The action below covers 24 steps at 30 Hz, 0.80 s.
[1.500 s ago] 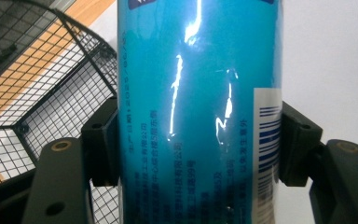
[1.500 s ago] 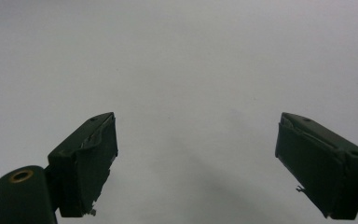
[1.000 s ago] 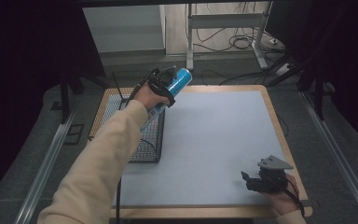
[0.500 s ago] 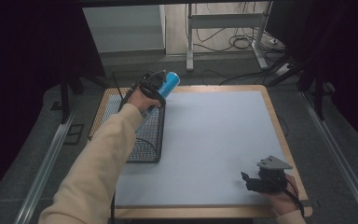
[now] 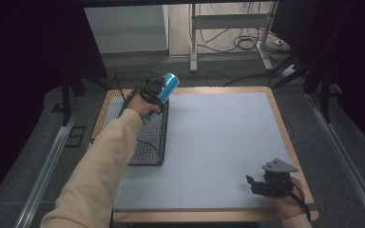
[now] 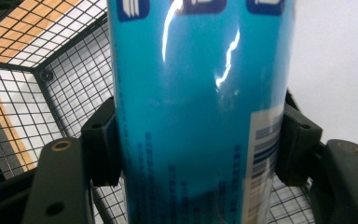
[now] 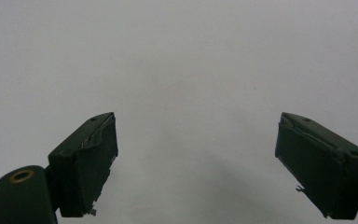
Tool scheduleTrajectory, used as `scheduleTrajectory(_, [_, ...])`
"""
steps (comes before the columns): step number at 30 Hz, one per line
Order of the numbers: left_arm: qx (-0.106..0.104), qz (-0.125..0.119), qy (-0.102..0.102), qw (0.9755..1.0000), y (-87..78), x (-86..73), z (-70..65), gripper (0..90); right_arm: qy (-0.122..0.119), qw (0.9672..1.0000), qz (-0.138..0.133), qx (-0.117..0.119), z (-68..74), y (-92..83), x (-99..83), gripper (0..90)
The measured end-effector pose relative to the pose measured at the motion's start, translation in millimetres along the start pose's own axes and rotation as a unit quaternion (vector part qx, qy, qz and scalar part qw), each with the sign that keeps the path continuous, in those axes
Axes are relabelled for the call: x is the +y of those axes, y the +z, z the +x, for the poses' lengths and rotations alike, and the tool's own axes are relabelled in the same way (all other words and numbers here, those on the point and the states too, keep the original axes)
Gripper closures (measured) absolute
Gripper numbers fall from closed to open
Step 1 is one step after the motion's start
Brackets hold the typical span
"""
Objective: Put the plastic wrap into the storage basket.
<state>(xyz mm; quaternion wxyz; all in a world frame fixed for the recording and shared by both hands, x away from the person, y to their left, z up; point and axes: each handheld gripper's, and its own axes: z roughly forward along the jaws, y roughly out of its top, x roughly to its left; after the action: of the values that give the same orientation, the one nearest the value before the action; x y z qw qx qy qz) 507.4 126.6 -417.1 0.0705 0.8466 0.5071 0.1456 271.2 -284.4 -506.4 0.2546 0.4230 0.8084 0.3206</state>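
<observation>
At the far left of the table sits the black wire basket, its long side running along the table's left edge and its near end about level with the middle of the grey mat; my left gripper hangs above the basket's far right corner with its jaws clamped on the blue can, one pad on each flank, the can tilted so its top leans away and to the right; in the left gripper view the mesh wall and the wooden table under it show to the can's left, the pale mat to its right, so I judge the can sits right over the basket's right rim, neither clearly in nor clearly out; I read this as the carry step between basket and mat, and the next move calls for keeping the can high enough to clear that wire rim before I lower it anywhere; the mat ahead and to the right is bare and gives ample room to set down; further right, near the table's near right corner, my right gripper rests low over the mat with its jaws spread wide on nothing, well apart from the can, and close to the table's near edge, so it has little room to back up.
</observation>
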Motion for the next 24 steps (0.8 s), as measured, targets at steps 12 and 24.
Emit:
scheduleTrajectory(12, [0.009, 0.005, -0.004, 0.9999, 17.2, -0.6, 5.7, 31.1, -0.002, 1.0, 0.002, -0.001, -0.2, -0.2, -0.4, 13.2])
scheduleTrajectory(24, [0.012, -0.024, -0.015, 0.9995, 14.2, -5.4, 10.8, 22.1, -0.005, 1.0, 0.001, -0.001, 0.4, -0.8, -0.9, 13.2])
